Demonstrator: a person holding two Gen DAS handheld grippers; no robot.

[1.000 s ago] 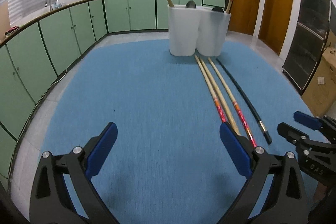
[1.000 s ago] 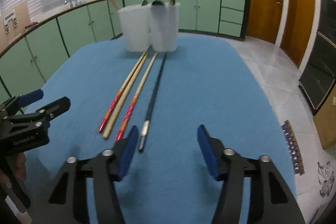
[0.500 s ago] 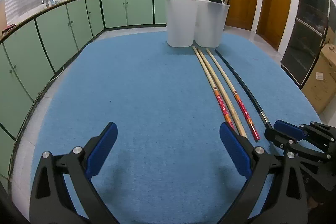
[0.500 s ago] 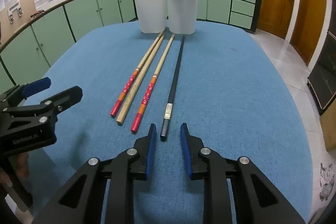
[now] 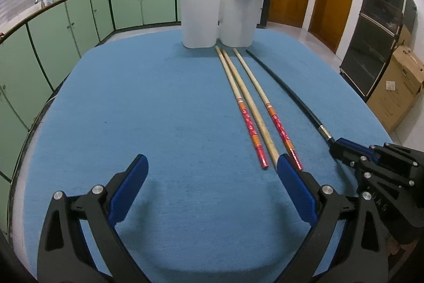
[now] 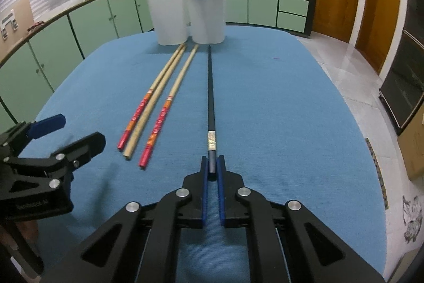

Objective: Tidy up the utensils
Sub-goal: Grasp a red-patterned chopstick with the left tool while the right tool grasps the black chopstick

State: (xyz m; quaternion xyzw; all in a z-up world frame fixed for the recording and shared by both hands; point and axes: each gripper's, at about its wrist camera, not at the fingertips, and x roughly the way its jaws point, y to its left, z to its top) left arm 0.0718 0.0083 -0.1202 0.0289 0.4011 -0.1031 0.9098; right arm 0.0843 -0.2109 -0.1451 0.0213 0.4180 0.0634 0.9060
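You're working under even, fairly dim indoor light with a cool cast. Soft shadows spread on the blue worktop (image 5: pixel 164 108) beneath your left tongs (image 5: pixel 212 178). The floor tiles (image 6: pixel 344 55) carry a pale sheen. Both fisheye views bend the cabinets (image 5: pixel 79 17) into arcs and go black in the corners. The left tongs look slightly motion-smeared in the right wrist view.

Four chopsticks lie on the blue table (image 5: pixel 132 97): two red-handled chopsticks (image 5: pixel 251 123) (image 5: pixel 278 123), one plain wooden chopstick (image 5: pixel 254 110) and one black chopstick (image 6: pixel 210 97). Two white holders (image 5: pixel 200 15) (image 5: pixel 239 17) stand side by side. Two grippers (image 5: pixel 212 177) (image 6: pixel 212 166) are in view.
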